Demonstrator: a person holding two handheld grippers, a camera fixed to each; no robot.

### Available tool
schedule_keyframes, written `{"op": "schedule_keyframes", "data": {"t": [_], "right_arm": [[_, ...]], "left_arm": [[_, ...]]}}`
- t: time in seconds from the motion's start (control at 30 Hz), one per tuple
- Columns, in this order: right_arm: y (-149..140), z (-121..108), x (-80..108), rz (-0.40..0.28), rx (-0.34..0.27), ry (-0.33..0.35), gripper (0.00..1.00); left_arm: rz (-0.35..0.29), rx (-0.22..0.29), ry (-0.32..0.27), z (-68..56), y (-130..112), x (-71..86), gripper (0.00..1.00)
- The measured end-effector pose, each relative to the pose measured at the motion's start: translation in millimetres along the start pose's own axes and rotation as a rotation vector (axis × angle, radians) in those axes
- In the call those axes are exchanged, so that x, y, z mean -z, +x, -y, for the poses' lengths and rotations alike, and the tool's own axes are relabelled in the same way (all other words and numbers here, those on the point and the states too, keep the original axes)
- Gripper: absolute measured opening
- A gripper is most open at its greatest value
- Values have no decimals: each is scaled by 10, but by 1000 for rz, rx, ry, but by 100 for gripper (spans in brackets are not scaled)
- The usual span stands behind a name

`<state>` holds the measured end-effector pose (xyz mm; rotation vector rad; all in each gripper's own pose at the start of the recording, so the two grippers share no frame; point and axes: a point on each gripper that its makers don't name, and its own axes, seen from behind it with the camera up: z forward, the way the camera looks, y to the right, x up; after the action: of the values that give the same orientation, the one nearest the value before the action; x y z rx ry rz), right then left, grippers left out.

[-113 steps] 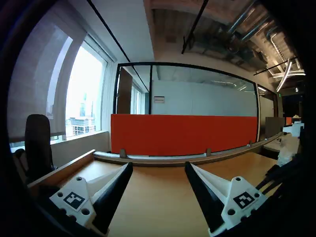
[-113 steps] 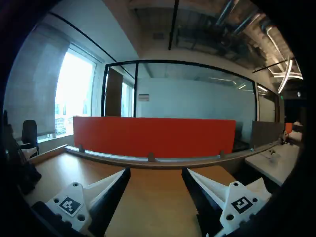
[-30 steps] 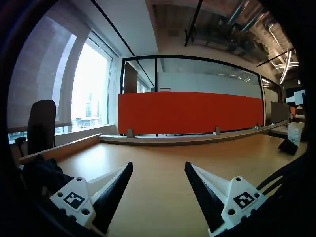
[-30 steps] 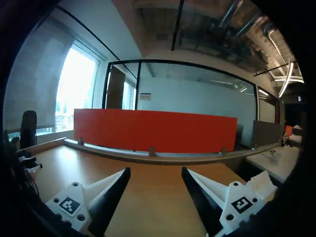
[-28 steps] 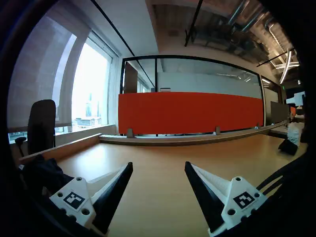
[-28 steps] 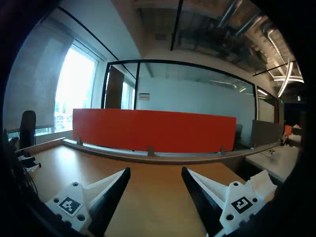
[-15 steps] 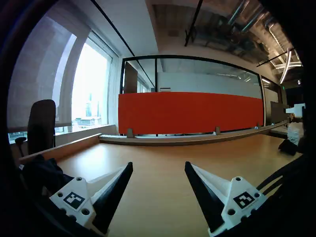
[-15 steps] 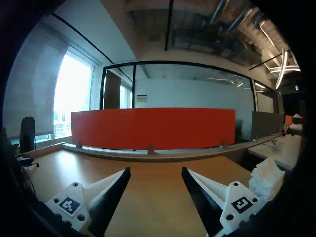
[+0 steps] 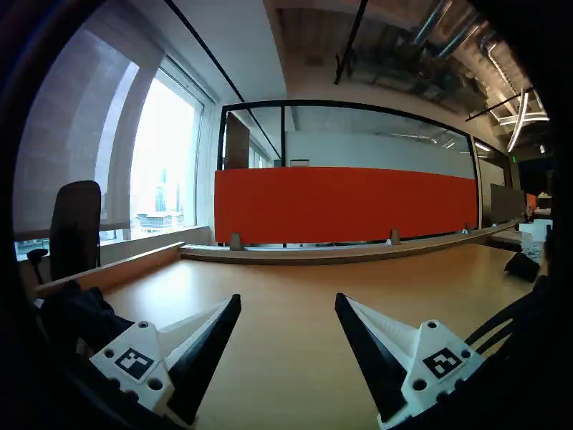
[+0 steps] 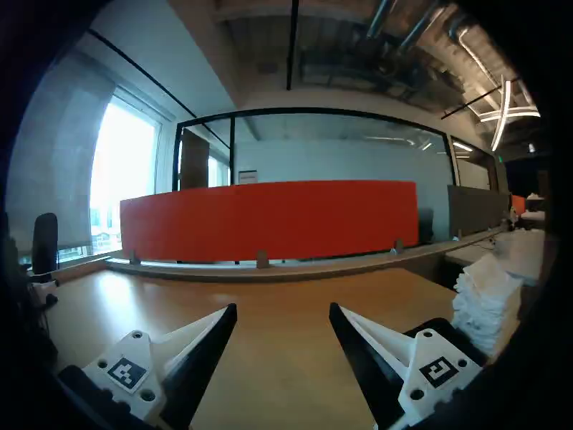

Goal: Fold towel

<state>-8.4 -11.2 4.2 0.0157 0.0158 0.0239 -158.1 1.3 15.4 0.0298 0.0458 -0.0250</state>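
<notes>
The left tool [image 9: 286, 297] and right tool [image 10: 281, 307] hover over the wooden bench [image 10: 143, 301], fingers spread and empty — a stack of white towels [image 10: 487, 301] sits off to the right, nearer the right tool, a rightward reach away

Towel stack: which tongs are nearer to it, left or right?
The right tongs: the white towel stack sits just beside their right-hand finger, whereas the left tongs have bare wooden desk ahead.

Smooth glossy wood desk [image 9: 286, 287], matt orange divider [image 9: 344, 204], rough white cloth towel stack [image 10: 487, 301]
</notes>
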Motion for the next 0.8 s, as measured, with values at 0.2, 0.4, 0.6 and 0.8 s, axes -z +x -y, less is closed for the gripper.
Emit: {"op": "schedule_keyframes", "data": {"t": [0.2,0.4,0.6,0.8], "right_arm": [[-159,-20,5,7,-4,1,100],[-261,-41,-3,16,9,3,100],[-316,-58,-19,19,23,-1,100],[-350,-72,-7,15,35,-4,100]], "left_arm": [[0,0,0,0,0,-2,97],[0,0,0,-3,-2,-3,98],[0,0,0,0,-2,-8,98],[0,0,0,-3,-2,-5,98]]}}
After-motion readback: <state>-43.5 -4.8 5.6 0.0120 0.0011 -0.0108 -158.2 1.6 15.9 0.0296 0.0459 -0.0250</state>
